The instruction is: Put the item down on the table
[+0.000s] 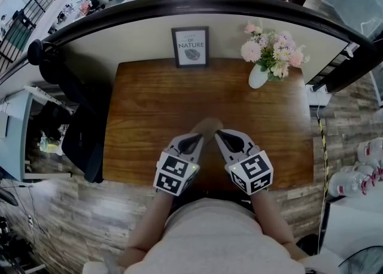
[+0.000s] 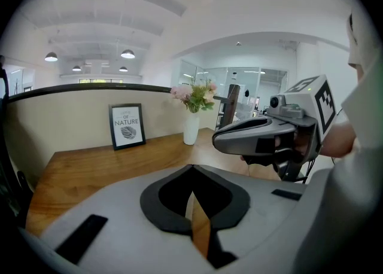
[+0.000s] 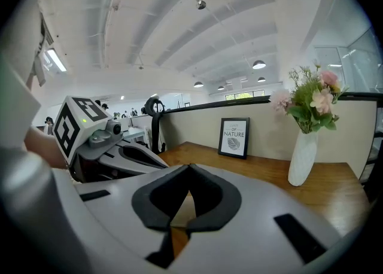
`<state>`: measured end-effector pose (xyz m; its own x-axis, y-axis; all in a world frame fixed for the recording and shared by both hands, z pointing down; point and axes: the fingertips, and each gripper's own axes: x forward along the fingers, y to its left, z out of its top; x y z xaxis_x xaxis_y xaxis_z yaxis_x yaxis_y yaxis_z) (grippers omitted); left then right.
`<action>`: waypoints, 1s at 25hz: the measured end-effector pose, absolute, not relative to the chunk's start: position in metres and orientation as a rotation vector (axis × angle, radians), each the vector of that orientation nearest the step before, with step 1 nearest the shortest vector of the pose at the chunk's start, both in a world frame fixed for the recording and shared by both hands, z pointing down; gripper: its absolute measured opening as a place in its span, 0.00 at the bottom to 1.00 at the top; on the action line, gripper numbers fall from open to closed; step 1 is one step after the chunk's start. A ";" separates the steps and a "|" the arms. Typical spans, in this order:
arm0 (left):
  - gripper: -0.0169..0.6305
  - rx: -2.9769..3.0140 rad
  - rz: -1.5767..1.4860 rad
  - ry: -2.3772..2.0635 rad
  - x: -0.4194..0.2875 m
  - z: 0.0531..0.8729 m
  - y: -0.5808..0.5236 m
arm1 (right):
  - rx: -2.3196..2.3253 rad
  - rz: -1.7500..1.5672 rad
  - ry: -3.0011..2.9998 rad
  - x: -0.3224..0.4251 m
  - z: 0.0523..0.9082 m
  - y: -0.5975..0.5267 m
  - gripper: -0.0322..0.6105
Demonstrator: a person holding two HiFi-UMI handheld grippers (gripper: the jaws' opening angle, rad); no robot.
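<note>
On the wooden table (image 1: 149,105) my two grippers sit side by side near the front edge, with their tips converging. A small tan thing (image 1: 207,125) shows right at both tips. It also appears pale through the jaw window in the right gripper view (image 3: 182,210), and I cannot tell whether either gripper holds it. My left gripper (image 1: 200,134) has its jaws shut, with the tips meeting (image 2: 192,168). The jaws of the right gripper (image 1: 219,133) also look shut (image 3: 189,167). Each gripper shows in the other's view: the right one (image 2: 257,135) and the left one (image 3: 119,153).
A framed "Nature" print (image 1: 190,46) leans against the back wall. A white vase of pink flowers (image 1: 269,57) stands at the back right corner. A curved dark rail (image 1: 179,3) runs behind the table. A dark bag (image 1: 84,141) hangs off the left side.
</note>
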<state>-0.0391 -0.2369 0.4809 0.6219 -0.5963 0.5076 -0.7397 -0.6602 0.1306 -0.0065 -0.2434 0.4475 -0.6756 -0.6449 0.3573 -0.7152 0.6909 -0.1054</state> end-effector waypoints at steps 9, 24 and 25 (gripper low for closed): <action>0.05 2.522 0.610 -1.081 -0.037 0.485 -0.238 | 1.071 0.342 -2.613 -0.009 0.449 -0.244 0.06; 0.05 2.507 0.610 -1.073 -0.037 0.487 -0.241 | 1.052 0.359 -2.609 -0.011 0.455 -0.243 0.06; 0.05 2.505 0.610 -1.069 -0.037 0.487 -0.241 | 1.052 0.358 -2.608 -0.010 0.455 -0.243 0.06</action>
